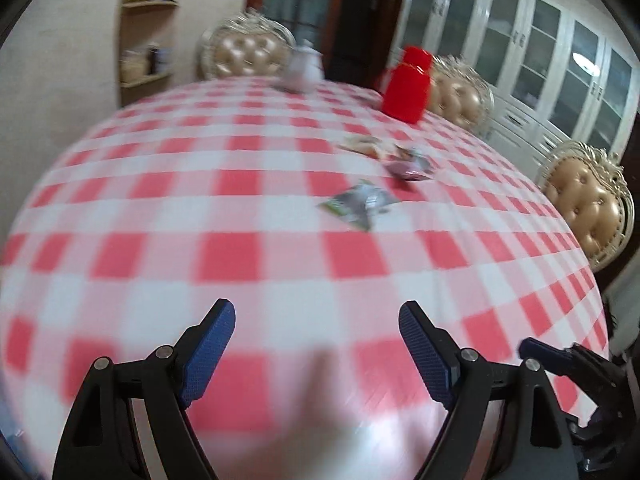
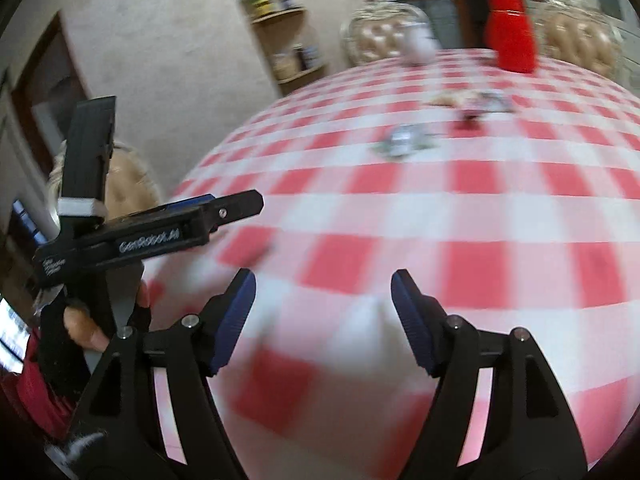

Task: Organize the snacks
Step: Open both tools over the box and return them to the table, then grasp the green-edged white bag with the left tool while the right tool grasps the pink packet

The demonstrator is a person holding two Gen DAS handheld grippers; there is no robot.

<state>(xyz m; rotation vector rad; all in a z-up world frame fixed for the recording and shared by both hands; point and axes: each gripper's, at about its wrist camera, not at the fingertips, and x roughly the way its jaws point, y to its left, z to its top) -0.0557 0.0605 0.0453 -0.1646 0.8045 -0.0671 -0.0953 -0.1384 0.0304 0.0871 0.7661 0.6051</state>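
Snack packets [image 1: 358, 202] well beyond fingers [image 1: 208, 354]

Only legible text you've got: "GenRobot.AI", white on black, along the side of the left gripper [image 2: 240, 204] body in the right wrist view. There's smaller white print on the same body's rear end, too blurred to read. Snack packets [image 1: 360, 202] have print, all smeared.

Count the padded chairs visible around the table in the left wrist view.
3: one chair at the far side behind the white teapot, one chair just right of the red jar, one chair at the right edge. Others may sit outside the view.
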